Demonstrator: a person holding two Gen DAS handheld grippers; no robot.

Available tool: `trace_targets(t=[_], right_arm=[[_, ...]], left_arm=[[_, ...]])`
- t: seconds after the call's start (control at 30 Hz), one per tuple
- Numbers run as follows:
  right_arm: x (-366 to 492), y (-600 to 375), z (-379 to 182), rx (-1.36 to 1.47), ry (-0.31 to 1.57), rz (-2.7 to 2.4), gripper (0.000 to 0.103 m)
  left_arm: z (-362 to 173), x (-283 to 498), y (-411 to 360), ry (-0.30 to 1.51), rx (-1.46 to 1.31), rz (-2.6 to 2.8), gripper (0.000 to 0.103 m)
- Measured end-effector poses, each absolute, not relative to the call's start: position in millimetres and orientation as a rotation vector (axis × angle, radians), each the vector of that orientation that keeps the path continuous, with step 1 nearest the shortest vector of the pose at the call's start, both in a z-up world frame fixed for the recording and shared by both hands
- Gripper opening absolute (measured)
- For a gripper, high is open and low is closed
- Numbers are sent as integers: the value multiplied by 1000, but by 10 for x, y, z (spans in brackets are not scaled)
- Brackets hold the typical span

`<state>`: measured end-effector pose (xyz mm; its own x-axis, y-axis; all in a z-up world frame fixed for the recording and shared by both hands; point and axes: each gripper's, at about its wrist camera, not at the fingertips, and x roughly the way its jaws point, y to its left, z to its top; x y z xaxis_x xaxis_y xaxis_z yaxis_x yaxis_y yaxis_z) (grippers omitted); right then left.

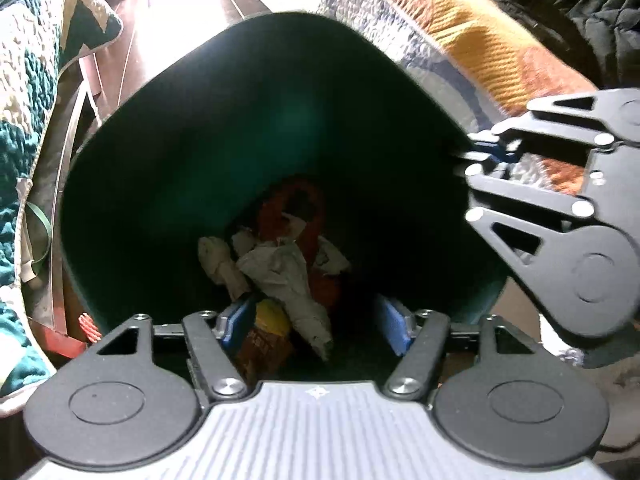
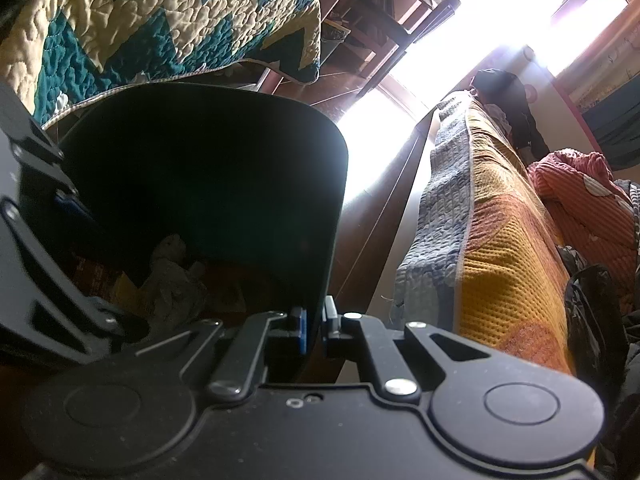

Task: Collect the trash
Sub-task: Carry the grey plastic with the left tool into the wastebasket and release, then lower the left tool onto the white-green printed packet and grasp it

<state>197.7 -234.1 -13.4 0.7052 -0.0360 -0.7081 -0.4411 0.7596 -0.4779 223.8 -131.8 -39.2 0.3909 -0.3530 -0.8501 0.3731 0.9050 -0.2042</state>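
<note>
A dark green trash bin (image 1: pixel 192 152) fills the left wrist view, tipped so I look into its mouth. Inside lie crumpled white paper (image 1: pixel 280 276), an orange wrapper (image 1: pixel 296 208) and a yellow packet (image 1: pixel 272 316). My left gripper (image 1: pixel 316 326) is open over the bin's near rim, nothing between its blue pads. My right gripper (image 2: pixel 316 326) is shut on the bin's rim (image 2: pixel 324 280), one pad inside the wall and one outside; it also shows in the left wrist view (image 1: pixel 486 152) at the right rim. The trash shows dimly in the right wrist view (image 2: pixel 172 276).
A teal and cream quilt (image 2: pixel 160 24) hangs over a bed to the left. An orange, yellow and grey blanket (image 2: pixel 500 248) covers a bed to the right. Brown floor runs between them toward a bright window (image 2: pixel 480 32). Dark clothing (image 1: pixel 600 20) lies on the right bed.
</note>
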Motion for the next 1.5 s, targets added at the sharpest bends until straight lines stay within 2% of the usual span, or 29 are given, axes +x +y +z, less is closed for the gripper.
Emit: trace_targets(t=[0.4, 0.5, 0.73, 0.93, 1.17, 1.5], right_arm=[[2005, -2335, -137, -682, 774, 235, 6], [2008, -2326, -140, -686, 773, 235, 6], [2056, -2353, -147, -675, 781, 224, 6], [2100, -2369, -158, -668, 791, 212, 7], [2124, -2342, -152, -664, 794, 210, 7], [2222, -2320, -160, -671, 805, 190, 7]], left_arm=[[-38, 1895, -864, 1007, -1, -480, 73], [3, 1821, -753, 993, -3, -469, 81], [-18, 1638, -498, 986, 9, -432, 85], [-345, 1559, -363, 1067, -12, -337, 86], [-1143, 1546, -307, 1217, -107, -199, 86], [-1640, 1504, -834, 1159, -95, -156, 86]])
